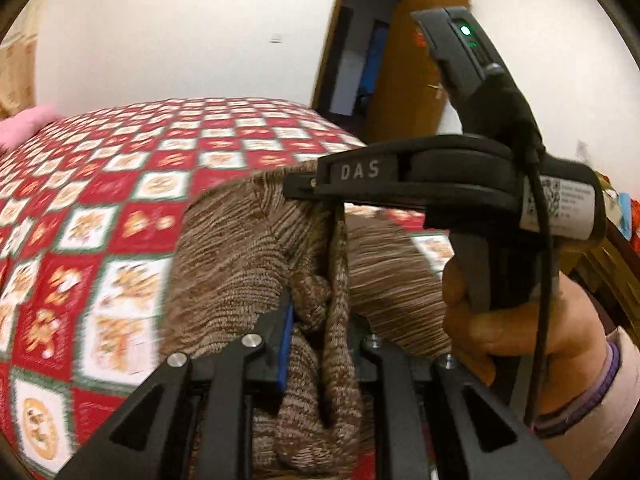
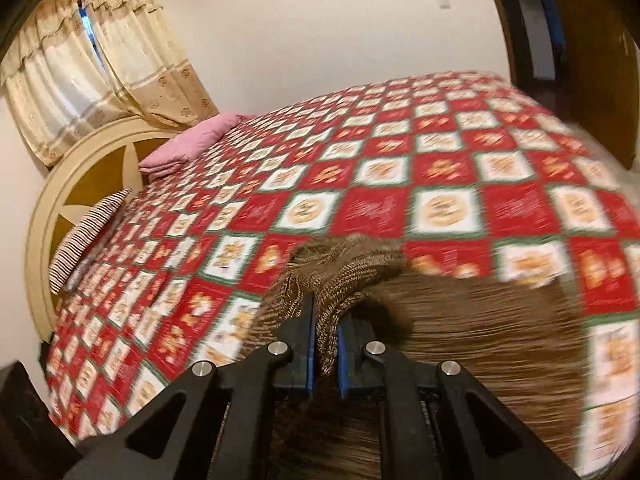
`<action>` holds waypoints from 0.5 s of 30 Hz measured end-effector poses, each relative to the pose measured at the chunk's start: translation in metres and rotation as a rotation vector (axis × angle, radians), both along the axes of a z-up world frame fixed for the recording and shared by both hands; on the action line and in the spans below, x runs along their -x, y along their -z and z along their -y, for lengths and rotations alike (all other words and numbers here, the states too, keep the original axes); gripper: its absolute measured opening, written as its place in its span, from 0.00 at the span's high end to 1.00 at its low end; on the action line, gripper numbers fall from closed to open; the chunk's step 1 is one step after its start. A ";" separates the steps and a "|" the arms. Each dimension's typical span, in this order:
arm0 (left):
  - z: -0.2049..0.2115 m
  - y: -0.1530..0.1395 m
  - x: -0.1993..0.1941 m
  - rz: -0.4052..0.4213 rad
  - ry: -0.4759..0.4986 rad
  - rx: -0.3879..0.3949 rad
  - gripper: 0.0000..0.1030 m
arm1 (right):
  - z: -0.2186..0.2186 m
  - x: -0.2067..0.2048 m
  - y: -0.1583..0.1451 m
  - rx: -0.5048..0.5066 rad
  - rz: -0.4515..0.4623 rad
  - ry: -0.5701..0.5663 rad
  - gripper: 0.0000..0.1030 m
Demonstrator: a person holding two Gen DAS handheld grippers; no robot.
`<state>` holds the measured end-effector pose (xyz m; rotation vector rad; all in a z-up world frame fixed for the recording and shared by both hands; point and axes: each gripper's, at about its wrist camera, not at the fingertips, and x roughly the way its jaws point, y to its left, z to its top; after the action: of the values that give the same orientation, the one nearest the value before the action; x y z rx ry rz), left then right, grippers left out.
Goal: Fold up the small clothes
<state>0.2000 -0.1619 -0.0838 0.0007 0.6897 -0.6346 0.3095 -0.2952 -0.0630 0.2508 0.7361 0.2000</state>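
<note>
A bedroom: a bed under a red-and-white checked quilt fills both views, with cream curtains and a round headboard at its far end, a pink pillow and a striped one beside them, and a brown door off to the side.

The task's thing is a brown knit sweater. It hangs bunched in front of both tools, above the quilt; its lower part is out of view, so whether any of it touches the bed cannot be told.

The left hand-held gripper is narrow, its jaws pinched on a thick wad of knit right at its tips. The right hand-held gripper is also nearly closed, its blue pads clamping a rolled edge of the sweater. In the left view, the right tool, gripped by a hand, reaches in from the right and bites the fabric just above and beyond the left one's hold.

So the two holds sit close together on one gathered edge, with the cloth dropping below them. My guess is that the hands need to draw apart along that edge to stretch it out before the sweater can be laid flat on the bed.
</note>
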 end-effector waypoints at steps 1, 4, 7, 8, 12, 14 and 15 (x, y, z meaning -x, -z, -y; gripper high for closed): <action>0.012 -0.002 0.002 -0.001 0.018 0.000 0.83 | 0.012 0.004 -0.003 0.019 -0.005 0.006 0.92; 0.047 -0.003 0.012 -0.006 0.071 -0.012 0.83 | 0.046 0.014 -0.002 0.058 -0.031 0.028 0.92; 0.080 0.003 0.020 -0.018 0.107 -0.046 0.83 | 0.075 0.025 0.008 0.071 -0.053 0.059 0.92; 0.089 0.007 0.021 -0.024 0.115 -0.062 0.83 | 0.082 0.028 0.011 0.070 -0.059 0.071 0.92; 0.113 0.021 0.026 -0.061 0.124 -0.096 0.83 | 0.105 0.038 0.031 0.058 -0.090 0.100 0.92; 0.116 0.028 0.030 -0.071 0.119 -0.118 0.83 | 0.112 0.041 0.044 0.045 -0.119 0.108 0.92; 0.118 0.033 0.030 -0.079 0.118 -0.127 0.83 | 0.114 0.043 0.051 0.042 -0.135 0.108 0.92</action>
<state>0.1702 -0.2797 -0.1166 0.1352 0.8093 -0.7057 0.2668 -0.4094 -0.1143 0.2656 0.8576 0.0649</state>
